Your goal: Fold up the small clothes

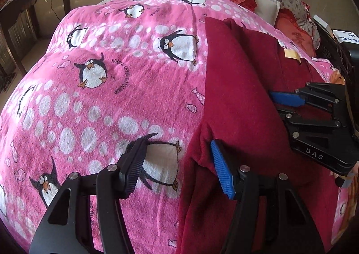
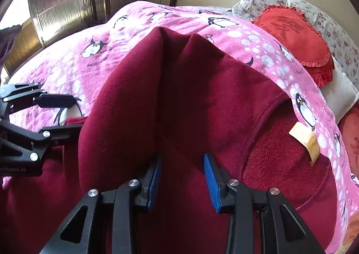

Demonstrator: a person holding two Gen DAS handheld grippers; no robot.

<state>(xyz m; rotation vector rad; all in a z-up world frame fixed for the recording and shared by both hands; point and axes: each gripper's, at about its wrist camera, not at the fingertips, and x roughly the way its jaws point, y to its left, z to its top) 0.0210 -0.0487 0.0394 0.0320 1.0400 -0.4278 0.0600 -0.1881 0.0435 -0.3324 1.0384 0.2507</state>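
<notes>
Dark red fleece garment (image 2: 179,88) w/ a pale yellow tag (image 2: 306,139). Under it, bright pink blanket (image 1: 94,101) printed w/ black-and-white penguins, orange beaks & feet, white dots, small fish outlines. Red ruffled cushion (image 2: 296,36) behind; cream bedding w/ small reddish floral print (image 2: 336,27). Grippers black, pads blue: left gripper (image 1: 177,168), right gripper (image 2: 182,177).

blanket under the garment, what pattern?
Pink blanket with cartoon penguins and white spots; clearest in the left wrist view.

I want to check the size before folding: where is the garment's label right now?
In the right wrist view the pale label sits inside the dark red garment, at the neck opening on the right, beside the pink penguin blanket.
</notes>
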